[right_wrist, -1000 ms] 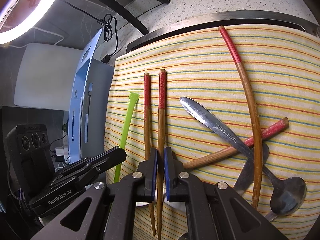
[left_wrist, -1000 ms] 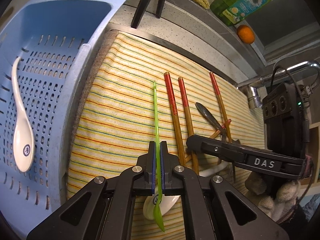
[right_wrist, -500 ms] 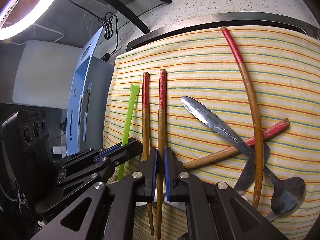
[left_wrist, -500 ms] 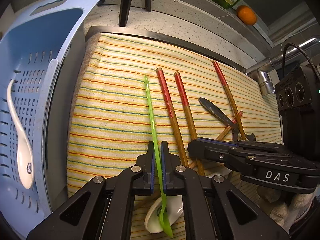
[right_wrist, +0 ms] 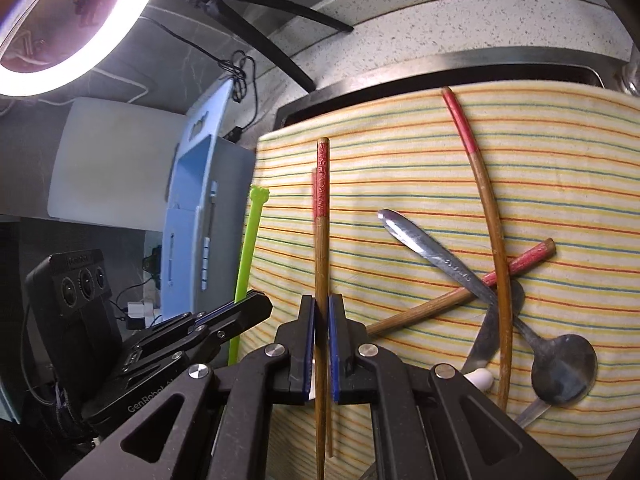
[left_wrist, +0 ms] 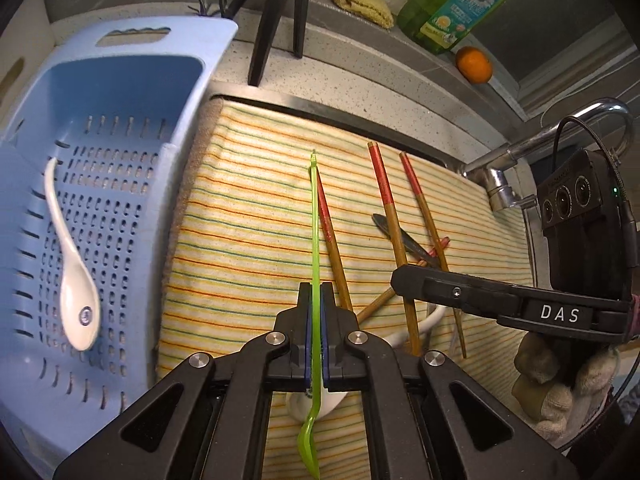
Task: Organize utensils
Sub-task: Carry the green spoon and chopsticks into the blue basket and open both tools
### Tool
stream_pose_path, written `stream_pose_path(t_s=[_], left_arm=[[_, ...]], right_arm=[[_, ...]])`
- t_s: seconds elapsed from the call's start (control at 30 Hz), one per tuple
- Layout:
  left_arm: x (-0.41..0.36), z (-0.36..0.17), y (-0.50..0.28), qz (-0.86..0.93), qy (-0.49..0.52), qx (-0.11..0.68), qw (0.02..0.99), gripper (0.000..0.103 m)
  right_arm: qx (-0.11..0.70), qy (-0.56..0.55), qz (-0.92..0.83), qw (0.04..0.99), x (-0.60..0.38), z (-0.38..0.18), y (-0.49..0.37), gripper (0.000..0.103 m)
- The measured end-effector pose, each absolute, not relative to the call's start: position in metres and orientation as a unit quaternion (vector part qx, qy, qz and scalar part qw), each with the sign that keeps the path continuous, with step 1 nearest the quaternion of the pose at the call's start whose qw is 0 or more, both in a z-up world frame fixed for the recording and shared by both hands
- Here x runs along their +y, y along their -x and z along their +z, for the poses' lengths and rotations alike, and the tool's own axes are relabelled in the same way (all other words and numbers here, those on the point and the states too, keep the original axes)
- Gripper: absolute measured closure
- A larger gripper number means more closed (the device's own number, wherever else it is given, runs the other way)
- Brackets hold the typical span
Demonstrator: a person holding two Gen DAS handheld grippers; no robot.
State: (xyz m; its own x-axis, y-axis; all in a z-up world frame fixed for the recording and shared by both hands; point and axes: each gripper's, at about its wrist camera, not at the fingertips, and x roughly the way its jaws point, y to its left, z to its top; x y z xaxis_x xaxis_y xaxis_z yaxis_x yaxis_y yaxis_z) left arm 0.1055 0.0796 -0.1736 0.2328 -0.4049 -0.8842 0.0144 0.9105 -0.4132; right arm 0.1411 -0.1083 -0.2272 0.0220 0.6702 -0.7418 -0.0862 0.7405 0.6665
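Observation:
My left gripper (left_wrist: 316, 292) is shut on a green plastic spoon (left_wrist: 314, 220), held clear above the striped cloth (left_wrist: 248, 220) with its bowl toward me. My right gripper (right_wrist: 321, 304) is shut on a red-topped wooden chopstick (right_wrist: 322, 240) that points away over the cloth. A second chopstick (right_wrist: 314, 184) lies just behind it. Two more chopsticks (right_wrist: 492, 220) (right_wrist: 516, 264) cross over the metal spoons (right_wrist: 564, 368) at the right. In the blue basket (left_wrist: 120, 80) at the left lies a white ceramic spoon (left_wrist: 74, 280). Another white spoon (left_wrist: 432, 316) rests on the cloth, partly hidden by the grippers.
Along the back ledge are a green soap bottle (left_wrist: 456, 4), an orange (left_wrist: 474, 64) and a sponge (left_wrist: 360, 4). Black tripod legs (left_wrist: 276, 20) stand behind the basket. A faucet (left_wrist: 540, 140) rises at the right. A ring light (right_wrist: 60, 40) glows at the upper left.
My left gripper has risen with the green spoon, and more of the basket and ledge shows. The right gripper's chopstick now lines up over the neighbouring one.

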Motion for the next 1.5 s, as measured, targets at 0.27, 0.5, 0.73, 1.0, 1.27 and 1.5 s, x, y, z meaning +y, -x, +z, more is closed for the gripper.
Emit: stream_pose_path(t_s=[0.27,0.5,0.73,1.0,1.27,1.5], left_arm=[[0.133,-0.149,-0.112,-0.115,0.17,0.588,0.783,0.101],[0.196,-0.153,-0.122,-0.077,0.196,0.585,0.784,0.101],[0.232,-0.181,-0.136,-0.051,0.192,0.603,0.773,0.101],[0.248,-0.204,-0.143,-0.041,0.188,0.621,0.76,0.101],[0.247,-0.209,-0.146,-0.049,0.188,0.627,0.754,0.101],[0.249,-0.208,-0.145,-0.044,0.187,0.626,0.756,0.099]], right_arm=[[0.621,-0.232,0.315,0.679,-0.071,-0.19,-0.14,0.097],[0.617,-0.218,0.331,0.68,-0.002,-0.176,-0.146,0.097],[0.623,-0.181,0.32,0.69,0.072,-0.187,-0.16,0.097],[0.635,-0.125,0.288,0.706,0.115,-0.212,-0.167,0.097],[0.63,-0.096,0.285,0.716,0.124,-0.217,-0.17,0.094],[0.619,-0.082,0.298,0.722,0.126,-0.209,-0.165,0.094]])
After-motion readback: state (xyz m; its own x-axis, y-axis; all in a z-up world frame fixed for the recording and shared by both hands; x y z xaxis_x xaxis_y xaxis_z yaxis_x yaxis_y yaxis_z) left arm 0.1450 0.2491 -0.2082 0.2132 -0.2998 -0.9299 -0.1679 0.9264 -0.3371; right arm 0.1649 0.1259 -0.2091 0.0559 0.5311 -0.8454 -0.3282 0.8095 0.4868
